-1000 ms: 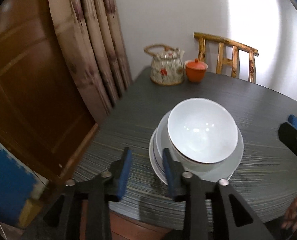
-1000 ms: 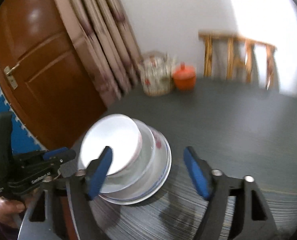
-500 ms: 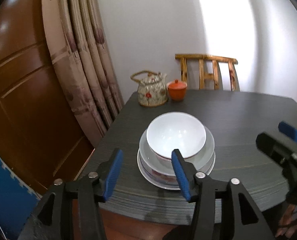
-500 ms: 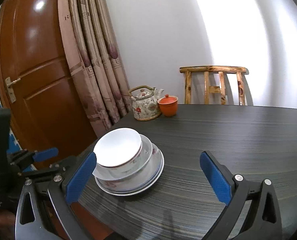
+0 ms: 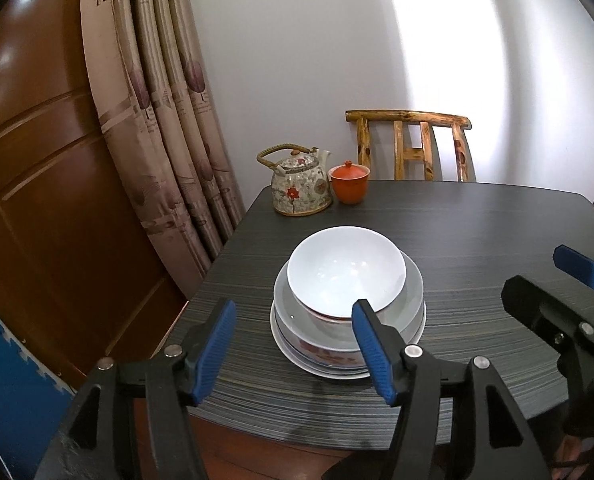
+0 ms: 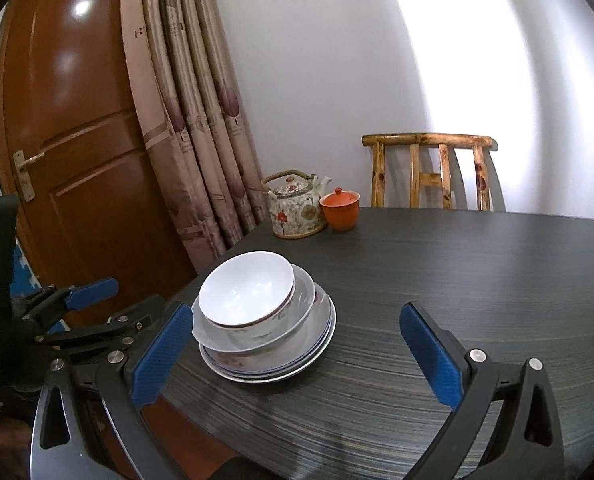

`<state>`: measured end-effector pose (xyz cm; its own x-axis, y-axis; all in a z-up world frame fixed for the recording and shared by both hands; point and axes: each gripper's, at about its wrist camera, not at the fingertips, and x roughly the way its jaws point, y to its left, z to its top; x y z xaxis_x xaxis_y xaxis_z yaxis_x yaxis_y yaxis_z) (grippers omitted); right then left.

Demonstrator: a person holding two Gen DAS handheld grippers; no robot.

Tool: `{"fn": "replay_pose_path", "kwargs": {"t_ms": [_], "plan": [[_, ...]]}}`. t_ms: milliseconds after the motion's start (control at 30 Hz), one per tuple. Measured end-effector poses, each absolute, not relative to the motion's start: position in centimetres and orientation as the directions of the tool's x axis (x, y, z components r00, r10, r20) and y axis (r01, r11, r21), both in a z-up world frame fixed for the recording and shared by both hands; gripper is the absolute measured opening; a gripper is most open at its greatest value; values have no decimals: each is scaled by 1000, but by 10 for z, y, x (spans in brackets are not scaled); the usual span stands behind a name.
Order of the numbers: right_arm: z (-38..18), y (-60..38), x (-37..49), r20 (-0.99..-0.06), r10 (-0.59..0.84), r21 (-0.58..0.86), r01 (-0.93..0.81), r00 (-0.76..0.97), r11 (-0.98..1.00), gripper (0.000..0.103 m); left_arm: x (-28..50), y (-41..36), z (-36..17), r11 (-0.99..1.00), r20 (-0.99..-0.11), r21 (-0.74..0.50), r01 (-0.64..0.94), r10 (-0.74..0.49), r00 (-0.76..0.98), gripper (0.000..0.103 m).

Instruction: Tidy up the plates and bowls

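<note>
Left wrist view: two stacked bowls [image 5: 347, 270] on plates [image 5: 293, 350]; both grippers, left gripper [image 5: 295, 346] and right gripper [image 6: 297, 354], wide, empty.

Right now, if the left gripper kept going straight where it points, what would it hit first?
Probably the dark table just short of the stacked bowls; the open left gripper points downward, holding nothing. Depth is uncertain.

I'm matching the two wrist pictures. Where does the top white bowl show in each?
Left wrist: top white bowl sits centre, just beyond the fingertips.
Right wrist: top white bowl sits left of centre, low.
Shared landmark: the floral teapot at the table's far edge.
</note>
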<state>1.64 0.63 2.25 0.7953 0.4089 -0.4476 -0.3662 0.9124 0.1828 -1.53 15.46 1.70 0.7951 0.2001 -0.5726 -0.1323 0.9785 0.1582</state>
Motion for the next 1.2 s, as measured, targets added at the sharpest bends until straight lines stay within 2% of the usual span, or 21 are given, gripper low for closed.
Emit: {"fn": "replay_pose_path", "kwargs": {"t_ms": [1200], "plan": [[17, 3, 16, -485, 429, 199, -381, 762, 903, 103, -14, 158, 17, 985, -578, 120, -121, 168, 798, 63]]}}
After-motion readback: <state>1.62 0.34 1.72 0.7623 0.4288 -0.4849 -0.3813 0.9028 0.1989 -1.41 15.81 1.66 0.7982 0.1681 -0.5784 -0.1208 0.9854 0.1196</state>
